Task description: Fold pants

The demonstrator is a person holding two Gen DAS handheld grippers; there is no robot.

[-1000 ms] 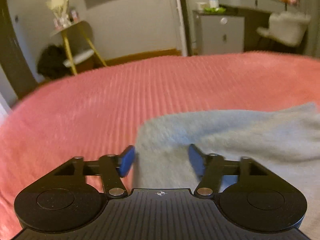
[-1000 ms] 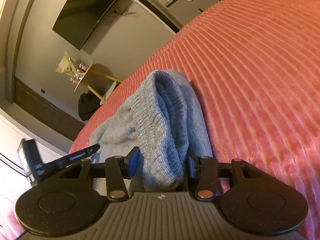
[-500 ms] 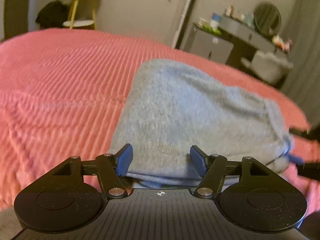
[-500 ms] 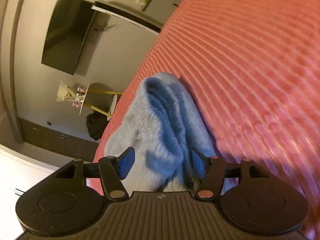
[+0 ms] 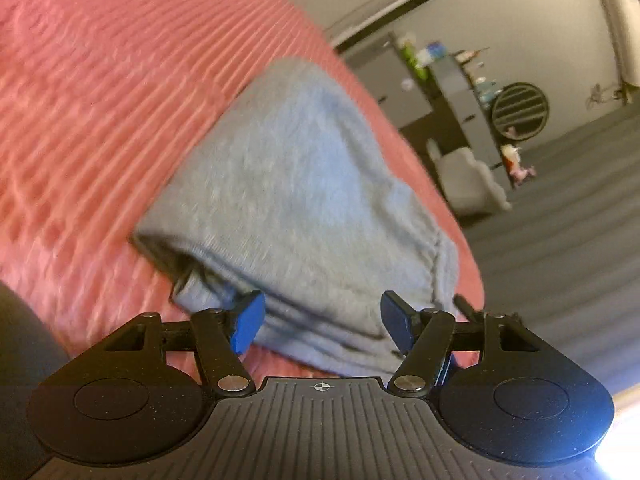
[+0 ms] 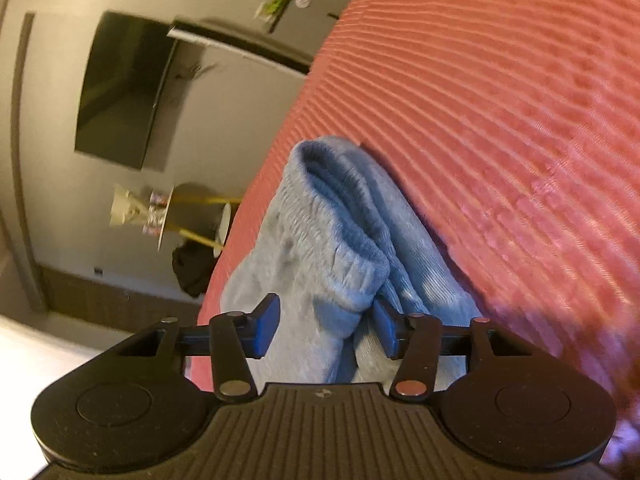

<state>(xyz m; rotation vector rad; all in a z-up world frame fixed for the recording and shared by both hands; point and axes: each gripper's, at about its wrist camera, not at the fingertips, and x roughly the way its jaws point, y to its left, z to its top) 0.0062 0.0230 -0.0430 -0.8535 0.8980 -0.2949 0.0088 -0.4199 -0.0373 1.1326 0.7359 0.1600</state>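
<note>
Ahead of my left gripper point(image 5: 322, 322), the grey knit pants point(image 5: 304, 200) lie folded in a soft, layered bundle on the ribbed coral bedspread point(image 5: 80, 100); my jaws have just been opening and stand wide, pads clear of the fabric edge between them. Only this view shows the dresser with its round mirror point(image 5: 519, 111). From my right gripper point(image 6: 326, 330), I see the ribbed waistband bunched between half-spread, just-closing jaws; whether they pinch it I cannot tell. Only here appears the wall television point(image 6: 124, 88).
</note>
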